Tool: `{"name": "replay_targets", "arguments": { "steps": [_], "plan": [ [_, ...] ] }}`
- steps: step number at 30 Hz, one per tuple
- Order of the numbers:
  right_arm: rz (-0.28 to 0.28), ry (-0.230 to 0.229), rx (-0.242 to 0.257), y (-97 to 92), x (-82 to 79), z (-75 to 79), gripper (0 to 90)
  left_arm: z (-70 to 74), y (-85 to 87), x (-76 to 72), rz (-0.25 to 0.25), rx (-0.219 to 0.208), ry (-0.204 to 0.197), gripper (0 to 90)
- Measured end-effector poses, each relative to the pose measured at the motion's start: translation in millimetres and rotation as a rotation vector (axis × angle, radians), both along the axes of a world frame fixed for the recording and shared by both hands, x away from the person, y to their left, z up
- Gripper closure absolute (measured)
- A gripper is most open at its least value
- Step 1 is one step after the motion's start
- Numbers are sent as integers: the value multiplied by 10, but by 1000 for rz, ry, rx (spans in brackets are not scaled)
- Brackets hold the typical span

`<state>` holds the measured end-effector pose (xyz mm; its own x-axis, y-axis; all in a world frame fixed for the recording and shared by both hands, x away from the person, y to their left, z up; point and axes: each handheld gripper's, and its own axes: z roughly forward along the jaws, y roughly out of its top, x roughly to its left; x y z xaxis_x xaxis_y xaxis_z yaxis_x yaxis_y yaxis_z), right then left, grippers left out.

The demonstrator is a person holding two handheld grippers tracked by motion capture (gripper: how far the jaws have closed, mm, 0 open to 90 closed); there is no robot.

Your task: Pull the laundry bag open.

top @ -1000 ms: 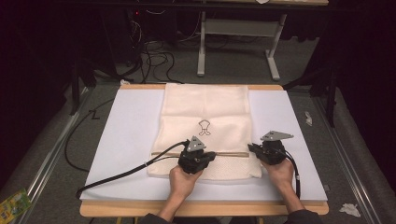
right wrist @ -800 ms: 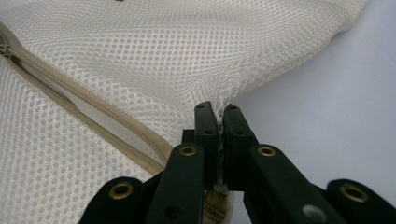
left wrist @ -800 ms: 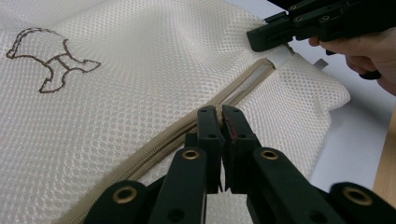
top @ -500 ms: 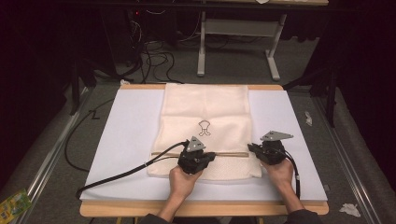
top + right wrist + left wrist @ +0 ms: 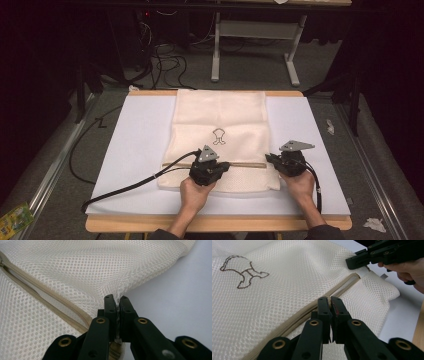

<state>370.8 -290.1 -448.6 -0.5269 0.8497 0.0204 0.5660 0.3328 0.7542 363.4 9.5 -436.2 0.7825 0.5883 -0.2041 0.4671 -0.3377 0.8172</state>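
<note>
A cream mesh bag [image 5: 220, 112] with a small brown stitched figure [image 5: 218, 136] lies flat on a white board [image 5: 135, 145]. A tan zipper [image 5: 247, 164] runs across its near part. My left gripper [image 5: 225, 167] sits on the zipper line near the middle, shut on the zipper [image 5: 344, 285] at its slider; my left gripper [image 5: 329, 300] has the track parted beyond its tips. My right gripper [image 5: 269, 158] is at the bag's right edge. In its own view the right gripper [image 5: 116, 298] is shut on a pinch of mesh [image 5: 100, 270] beside the zipper's end [image 5: 50, 300].
The board rests on a wooden table [image 5: 215, 224]. A black cable [image 5: 130, 185] trails left from the left gripper. The floor beyond holds cables [image 5: 165, 55] and a white table frame [image 5: 255, 45]. Paper scraps [image 5: 372, 224] and a green packet [image 5: 15, 220] lie on the floor.
</note>
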Motion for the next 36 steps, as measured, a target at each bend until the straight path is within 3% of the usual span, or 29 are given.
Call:
{"name": "replay_targets", "arguments": {
  "steps": [36],
  "plan": [
    [-8,9,-11,-47,-24,-26,878,-25,127,10,26,-25,5,870]
  ]
}}
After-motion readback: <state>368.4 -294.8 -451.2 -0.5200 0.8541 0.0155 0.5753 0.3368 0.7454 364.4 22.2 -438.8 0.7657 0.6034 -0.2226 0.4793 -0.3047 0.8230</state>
